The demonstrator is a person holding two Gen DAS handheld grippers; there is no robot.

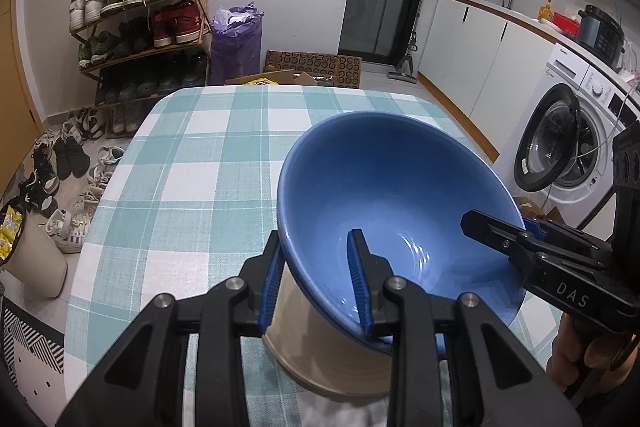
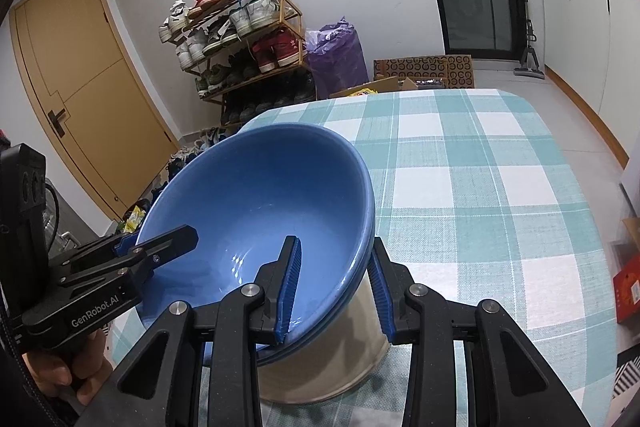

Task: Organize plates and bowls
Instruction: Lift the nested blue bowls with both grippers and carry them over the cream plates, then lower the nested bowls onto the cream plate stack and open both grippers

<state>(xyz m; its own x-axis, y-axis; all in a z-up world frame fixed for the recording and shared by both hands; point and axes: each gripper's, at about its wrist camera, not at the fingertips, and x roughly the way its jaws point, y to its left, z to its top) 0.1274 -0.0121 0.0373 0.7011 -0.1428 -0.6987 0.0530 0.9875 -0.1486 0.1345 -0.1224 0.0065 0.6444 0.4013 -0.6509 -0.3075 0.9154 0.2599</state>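
Stack of glossy blue ceramic bowls (image 1: pixel 384 195), beige underside, held tilted above teal-white checked bench (image 1: pixel 192 155), w/ no clear contact.
Left tool (image 1: pixel 316 283) clamped on near-left rim, one pad inside, one outside.
Right tool (image 2: pixel 334 287) clamped on opposite rim, same way.
Two-sided grip probably to steady heavy stack, stop nested bowls sliding.
Probably mid-carry, lowering toward bench.

"DAS" on right claw (image 1: pixel 494 227), "GenRobot.AI" on left claw (image 2: pixel 168 243)
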